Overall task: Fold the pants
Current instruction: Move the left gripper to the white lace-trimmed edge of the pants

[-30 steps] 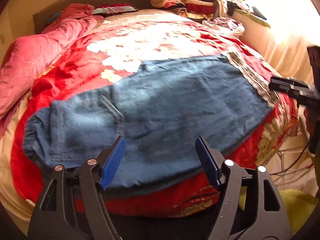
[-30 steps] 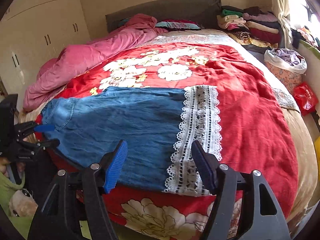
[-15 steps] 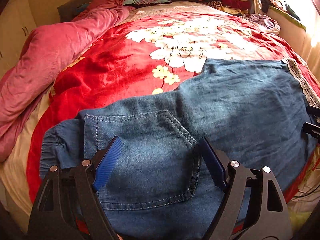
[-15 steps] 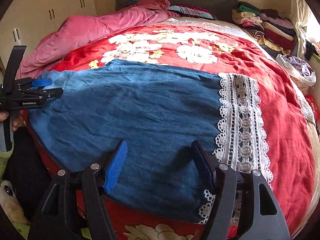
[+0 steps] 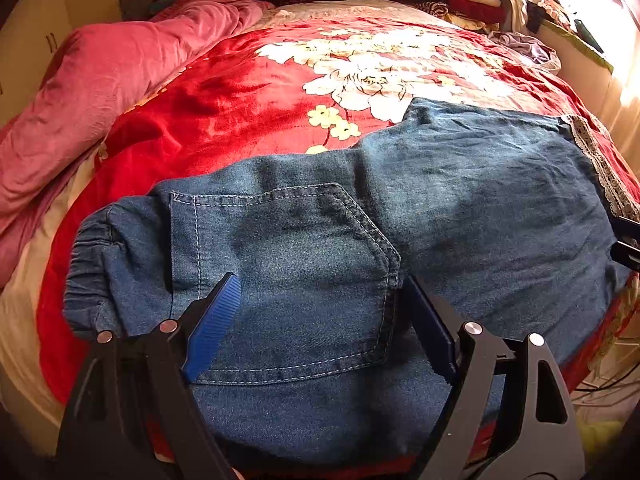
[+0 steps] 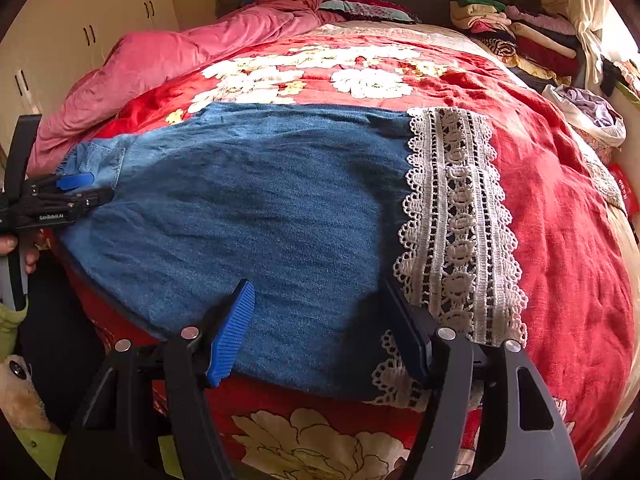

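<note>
Both tongs spread, nothing pinched. Left gripper (image 5: 320, 320) over back pocket (image 5: 288, 276), right gripper (image 6: 316, 320) near lace hem (image 6: 456, 232). Best bite near edge of pants (image 6: 260, 208), both layers, then lift evenly.

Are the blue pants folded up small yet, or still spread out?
Spread out. The pants lie flat across the bed, waistband to lace hem.

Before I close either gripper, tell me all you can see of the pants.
The pants are blue denim, lying flat and wide across the red floral blanket near the bed's edge. An elastic waistband and stitched back pocket face the left gripper; white lace hem lies by the right gripper. Both hover open.
</note>
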